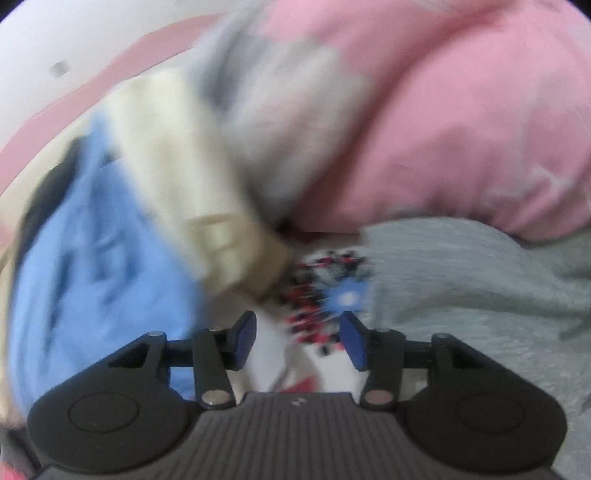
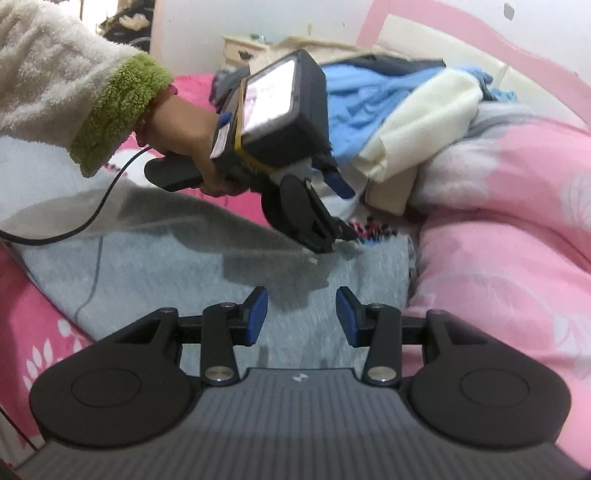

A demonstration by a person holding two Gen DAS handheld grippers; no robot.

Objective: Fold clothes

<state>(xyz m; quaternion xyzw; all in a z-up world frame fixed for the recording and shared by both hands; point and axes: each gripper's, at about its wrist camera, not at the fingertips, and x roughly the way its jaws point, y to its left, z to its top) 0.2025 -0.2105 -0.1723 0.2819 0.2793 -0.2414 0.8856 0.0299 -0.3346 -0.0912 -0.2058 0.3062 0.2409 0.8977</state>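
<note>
A grey garment [image 2: 177, 269] lies spread flat on the bed, its far edge by a red, black and white patterned cloth [image 2: 369, 230]. My right gripper [image 2: 302, 314] hovers open just above the garment's near part, nothing between its fingers. A hand [image 2: 177, 129] holds my left gripper [image 2: 345, 208] tilted down over the garment's far edge, beside the patterned cloth. The blurred left wrist view shows the left gripper [image 1: 299, 338] open and empty, with the grey garment [image 1: 461, 302] to its right and the patterned cloth [image 1: 325, 288] ahead.
A pile of clothes sits at the back: a blue piece [image 2: 362, 107] and a cream piece [image 2: 424, 122]. A bulky pink duvet [image 2: 498, 229] borders the garment on the right. A black cable [image 2: 96, 210] trails over the garment's left side. A pink headboard [image 2: 424, 22] stands behind.
</note>
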